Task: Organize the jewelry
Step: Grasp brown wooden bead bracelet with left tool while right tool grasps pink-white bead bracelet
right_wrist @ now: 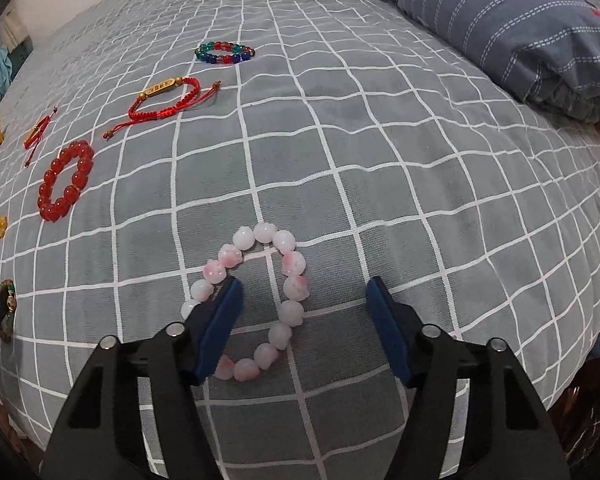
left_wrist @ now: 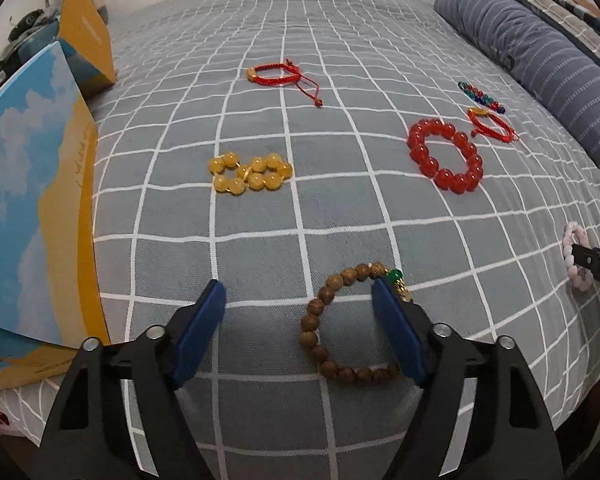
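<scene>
Your left gripper (left_wrist: 296, 304) sits spread over the wooden bead bracelet (left_wrist: 342, 324) on the grid bedsheet (left_wrist: 260, 220), right gripper (right_wrist: 304, 304) spread over the pink bead bracelet (right_wrist: 260, 300), and the blue-and-yellow box (left_wrist: 32, 208) sits left of the wooden one, contents not visible.

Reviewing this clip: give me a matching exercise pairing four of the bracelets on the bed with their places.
Things:
1. wooden bead bracelet
2. pink bead bracelet
3. red bead bracelet
4. yellow bead bracelet

Places:
A. beside a red cord bracelet
B. under the left gripper
C. nearest the blue and yellow box
D. under the right gripper

Pairs: 1-B, 2-D, 3-A, 4-C
</scene>
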